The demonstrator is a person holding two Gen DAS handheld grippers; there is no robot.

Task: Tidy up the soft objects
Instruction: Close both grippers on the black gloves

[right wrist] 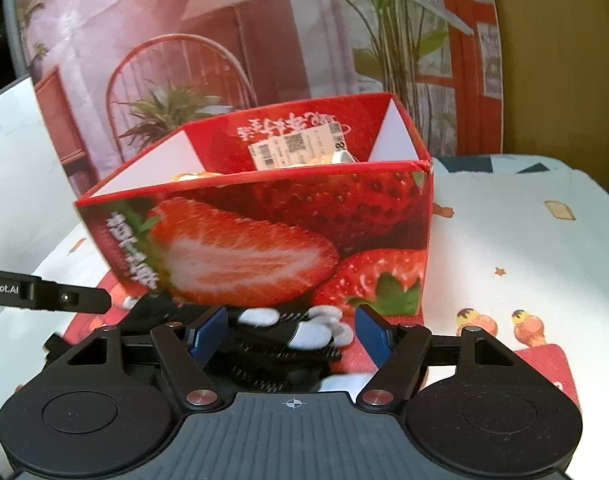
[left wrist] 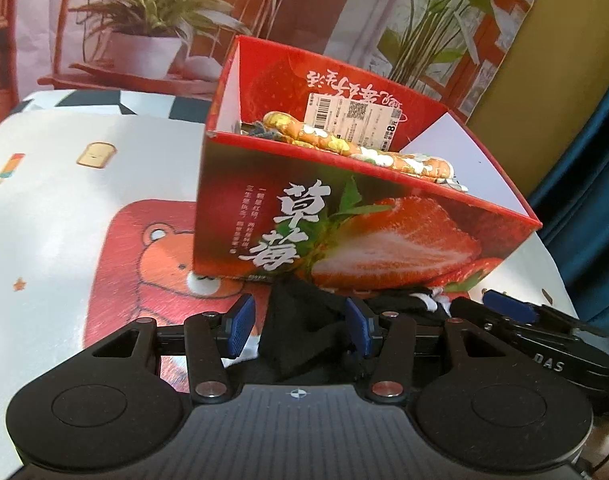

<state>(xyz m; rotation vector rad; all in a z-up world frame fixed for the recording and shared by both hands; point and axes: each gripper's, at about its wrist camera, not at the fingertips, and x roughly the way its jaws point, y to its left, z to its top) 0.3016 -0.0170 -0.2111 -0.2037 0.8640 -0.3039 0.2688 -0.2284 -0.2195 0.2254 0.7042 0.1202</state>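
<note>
A red strawberry-print box [left wrist: 344, 224] stands open on the table, also in the right wrist view [right wrist: 264, 240]. Inside lies an orange patterned soft item [left wrist: 344, 144]. A black sock with white markings [left wrist: 300, 320] lies on the table against the box's front, also in the right wrist view [right wrist: 288, 340]. My left gripper [left wrist: 300, 324] is open with the sock's black end bunched between its blue pads, not pinched. My right gripper [right wrist: 290, 334] is open around the sock's white-patterned end.
The table has a white cartoon-print cloth [left wrist: 64, 200] with a red bear patch. A printed backdrop [left wrist: 144, 20] of plants and a chair stands behind the box. The right gripper shows at the left view's right edge [left wrist: 524, 320].
</note>
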